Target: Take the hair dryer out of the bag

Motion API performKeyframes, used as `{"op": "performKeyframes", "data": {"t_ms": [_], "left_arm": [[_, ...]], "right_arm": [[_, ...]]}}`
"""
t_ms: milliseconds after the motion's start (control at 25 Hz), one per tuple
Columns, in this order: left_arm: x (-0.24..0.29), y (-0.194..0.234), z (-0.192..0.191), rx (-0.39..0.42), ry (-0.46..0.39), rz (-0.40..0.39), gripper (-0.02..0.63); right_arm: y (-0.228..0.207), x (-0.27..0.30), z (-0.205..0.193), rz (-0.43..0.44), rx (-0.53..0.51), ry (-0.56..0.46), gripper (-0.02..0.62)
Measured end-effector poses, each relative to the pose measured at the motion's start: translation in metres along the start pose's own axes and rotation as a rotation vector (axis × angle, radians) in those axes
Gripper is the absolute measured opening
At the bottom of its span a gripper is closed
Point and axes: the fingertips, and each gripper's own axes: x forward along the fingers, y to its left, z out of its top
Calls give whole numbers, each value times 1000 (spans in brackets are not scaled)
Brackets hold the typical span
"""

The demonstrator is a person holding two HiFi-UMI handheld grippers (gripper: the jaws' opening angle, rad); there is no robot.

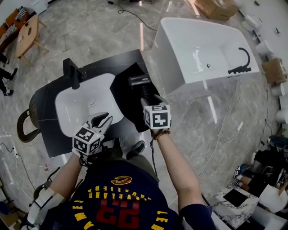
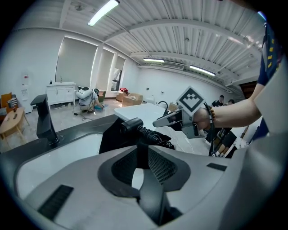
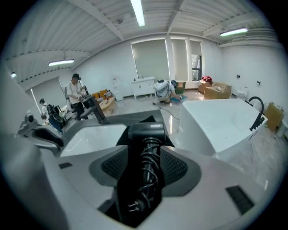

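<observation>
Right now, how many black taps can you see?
2: a tall black tap by the white sink; a curved black tap on the white bathtub's rim. Others may be hidden.

**A bathroom-fittings test hall, not a home**

A freestanding white bathtub [image 1: 202, 49] stands on open marble-look floor [image 1: 90, 31], beyond and to the right of the right hand-held gripper [image 1: 146, 100]. Ahead of the left hand-held gripper [image 1: 104, 119], a white basin [image 1: 87, 101] with a black faucet [image 1: 72, 72] sits in a dark surface [image 1: 49, 134]. Farther off are loose cables [image 1: 130, 13] and cardboard boxes [image 1: 216, 8]. Strip lights [image 3: 137, 12] line a ribbed ceiling, and a person [image 3: 74, 92] stands near the far wall.
</observation>
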Motion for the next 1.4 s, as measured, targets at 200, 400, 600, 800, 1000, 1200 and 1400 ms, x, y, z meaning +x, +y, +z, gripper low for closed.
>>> {"op": "performKeyframes", "data": {"t_ms": [200, 400, 600, 800, 1000, 1200, 1400], "left_arm": [[-19, -13, 43, 42, -136, 8, 69], [-44, -42, 97, 103, -298, -12, 69], [-58, -80, 136, 143, -388, -60, 69], [-69, -113, 159, 197, -428, -99, 67], [-83, -143, 176, 230, -480, -138, 67], [-86, -154, 174, 207, -487, -167, 67], [-84, -157, 173, 200, -482, -193, 67]], "right_arm": [[40, -68, 22, 117, -8, -237, 222], [66, -133, 24, 156, -27, -353, 145], [69, -189, 35, 132, -27, -471, 40], [80, -225, 50, 91, -97, -571, 40], [90, -250, 62, 54, -172, -633, 34], [96, -257, 66, 53, -165, -665, 34], [103, -258, 69, 55, -102, -684, 34]]}}
